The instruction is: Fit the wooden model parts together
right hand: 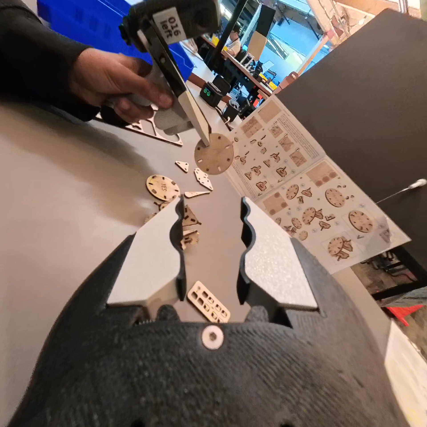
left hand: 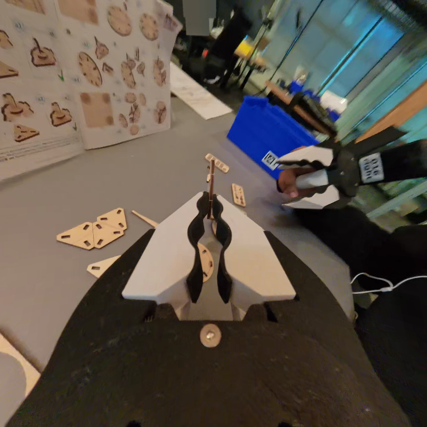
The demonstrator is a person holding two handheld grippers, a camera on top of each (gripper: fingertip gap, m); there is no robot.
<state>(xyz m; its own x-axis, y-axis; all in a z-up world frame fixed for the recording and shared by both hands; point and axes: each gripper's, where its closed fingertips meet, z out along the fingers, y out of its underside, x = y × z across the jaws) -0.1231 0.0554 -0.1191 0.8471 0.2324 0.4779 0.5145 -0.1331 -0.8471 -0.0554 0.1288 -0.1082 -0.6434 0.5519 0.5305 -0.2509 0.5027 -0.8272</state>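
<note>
Left gripper — jaws clenched on the rim of a slotted wooden disc, lifted edge-on above the bench. Right gripper — jaws released and bare, hovering near the disc over loose triangular plywood pieces, beside the instruction sheet.

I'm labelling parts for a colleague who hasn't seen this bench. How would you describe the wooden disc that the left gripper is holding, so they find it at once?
Start at the open instruction sheet on the grey table. At its near edge, the left gripper pinches a round wooden disc by its rim, lifted clear of the table. Unlike the other disc, which lies flat with writing on its face, this one is raised and blank.
</note>
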